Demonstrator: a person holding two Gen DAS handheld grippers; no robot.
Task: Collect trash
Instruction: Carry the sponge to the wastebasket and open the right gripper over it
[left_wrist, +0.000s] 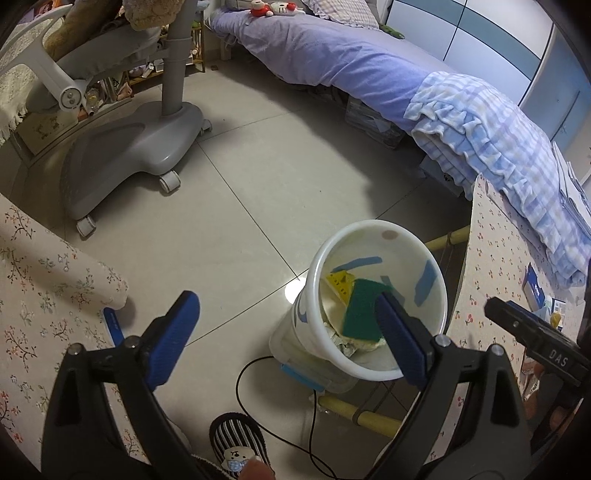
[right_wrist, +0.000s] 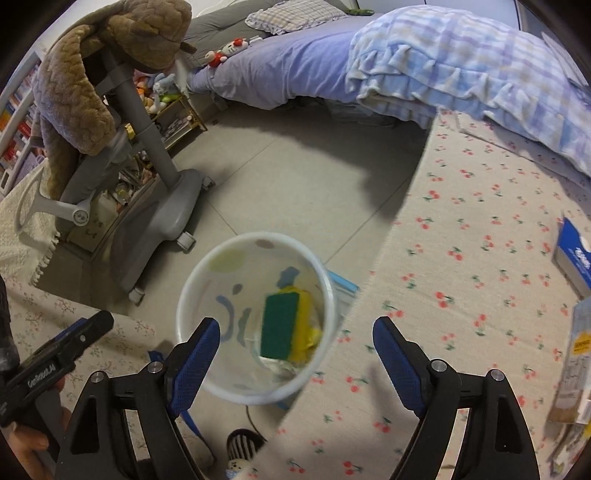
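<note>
Green sponge (left_wrist: 364, 312) in white bin (left_wrist: 436, 266) | left gripper (left_wrist: 288, 332), right gripper (right_wrist: 295, 354) spread

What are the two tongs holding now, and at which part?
Nothing is held. The left tongs and right tongs are both open and empty; the green-and-yellow sponge lies inside the white bucket.

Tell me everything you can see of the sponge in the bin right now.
The sponge is a rectangular pad with a dark green scouring face over a yellow foam layer that shows along its edge. It lies tilted inside the white bin, green side up, resting on crumpled paper and other yellow scraps. Neither gripper holds it; in the left wrist view a blue fingertip overlaps its corner, contact unclear.
</note>
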